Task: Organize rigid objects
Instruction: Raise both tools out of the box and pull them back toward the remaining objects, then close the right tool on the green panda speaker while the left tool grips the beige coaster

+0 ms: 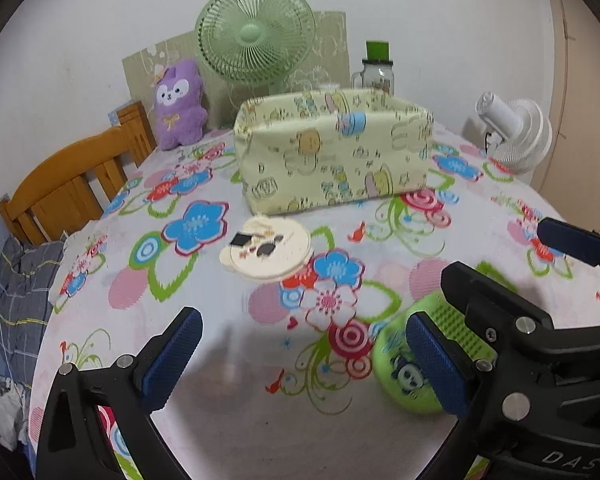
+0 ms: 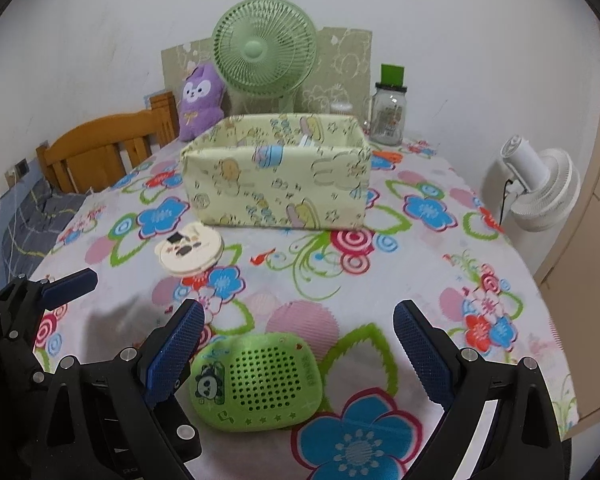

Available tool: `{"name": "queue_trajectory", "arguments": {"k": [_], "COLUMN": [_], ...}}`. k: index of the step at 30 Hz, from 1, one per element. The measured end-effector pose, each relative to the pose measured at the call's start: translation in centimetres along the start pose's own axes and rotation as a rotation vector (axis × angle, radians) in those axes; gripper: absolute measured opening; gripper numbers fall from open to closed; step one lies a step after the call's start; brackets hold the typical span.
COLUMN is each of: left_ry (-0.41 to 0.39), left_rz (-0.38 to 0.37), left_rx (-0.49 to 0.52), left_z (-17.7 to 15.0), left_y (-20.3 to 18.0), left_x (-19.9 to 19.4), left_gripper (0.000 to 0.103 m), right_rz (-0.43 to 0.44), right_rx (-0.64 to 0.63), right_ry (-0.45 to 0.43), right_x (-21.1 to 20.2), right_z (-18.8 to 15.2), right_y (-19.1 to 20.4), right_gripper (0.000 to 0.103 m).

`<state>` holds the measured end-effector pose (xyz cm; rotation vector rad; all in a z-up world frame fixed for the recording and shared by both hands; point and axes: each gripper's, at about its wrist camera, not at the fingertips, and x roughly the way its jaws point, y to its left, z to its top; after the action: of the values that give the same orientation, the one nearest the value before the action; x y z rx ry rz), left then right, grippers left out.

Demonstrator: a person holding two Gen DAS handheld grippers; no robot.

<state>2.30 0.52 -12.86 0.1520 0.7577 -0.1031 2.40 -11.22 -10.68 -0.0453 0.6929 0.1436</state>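
green speaker [image 2: 256, 382] is lying on the bench [image 2: 440, 280], well in front of the fabric box [image 2: 276, 176], as the released right claw [image 2: 298, 354] is straddling it for pickup, needing lowering and clenching, while the left claw [image 1: 302, 364] is hanging released beside it.

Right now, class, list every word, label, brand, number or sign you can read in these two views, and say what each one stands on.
"DAS": white letters on the black gripper body at the lower right edge of the left wrist view; cut off by the frame.
Green perforated plastic case with panda picture: characters along its right side, too blurred to read.
Clear glass jar with black lid: label unreadable.
Round cream bear-shaped disc: dark marks only, unreadable.
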Motion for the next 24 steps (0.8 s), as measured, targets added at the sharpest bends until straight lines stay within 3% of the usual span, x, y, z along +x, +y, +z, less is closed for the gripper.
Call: {"name": "queue_trajectory", "arguments": {"k": [13, 24], "left_ry": [0.033, 0.044], "left_rz": [0.060, 0.055], "left_rx": [-0.034, 0.040], "left_z": [-1.9, -3.5], "left_y": [2.5, 2.9], "left_x": [1.1, 1.3], "left_gripper": [0.103, 0.103], "right_rz": [0.003, 0.018], "right_rx": [0.012, -0.016], "right_ry": [0.043, 0.090], "right_x": [1.6, 2.7], "right_z": [-1.7, -3.1], "right_y": [0.7, 2.0], "right_gripper": [0.097, 0.097]}}
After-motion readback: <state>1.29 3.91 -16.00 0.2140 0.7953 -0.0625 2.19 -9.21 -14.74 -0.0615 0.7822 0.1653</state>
